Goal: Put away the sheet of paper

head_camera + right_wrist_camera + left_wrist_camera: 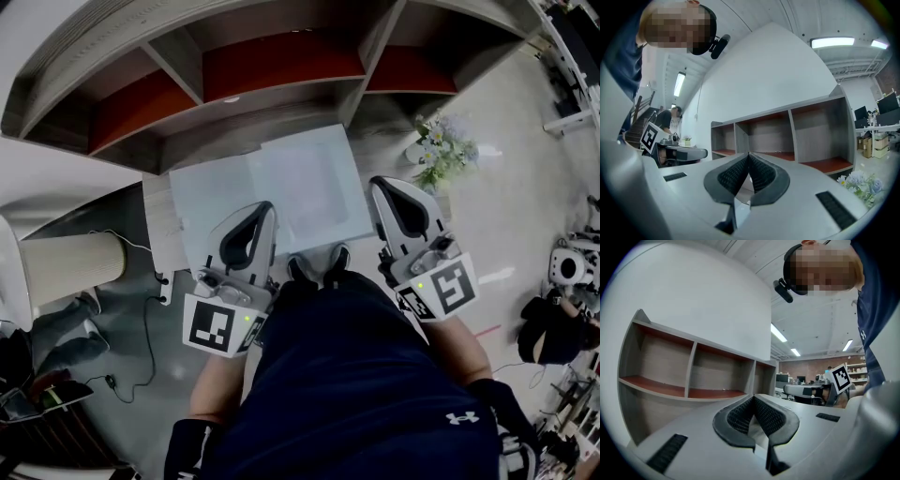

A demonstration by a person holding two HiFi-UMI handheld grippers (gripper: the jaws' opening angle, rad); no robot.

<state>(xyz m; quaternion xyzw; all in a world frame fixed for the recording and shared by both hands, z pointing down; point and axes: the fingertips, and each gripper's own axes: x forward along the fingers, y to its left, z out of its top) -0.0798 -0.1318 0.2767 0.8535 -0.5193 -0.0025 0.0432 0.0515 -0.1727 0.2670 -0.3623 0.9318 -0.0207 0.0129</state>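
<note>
From the head view the sheet of paper (281, 192) lies pale and flat in front of the open shelf unit (272, 66), just beyond the person's shoes (317, 267). The left gripper (266, 208) reaches over its near part and the right gripper (375, 184) sits at its right edge. Neither gripper view shows the sheet plainly; both look level at the shelves instead. They do show what the head view cannot: each claw is closed, its ribbed pads meeting at the tips. A pale sliver sits in the gap behind each pair of tips, though I cannot tell whether it is the paper. The left gripper view also catches the other gripper's marker cube (840, 377) off to its right. A bunch of white flowers (441, 145) stands on the floor right of the sheet (the right gripper view has it low at its right edge).
</note>
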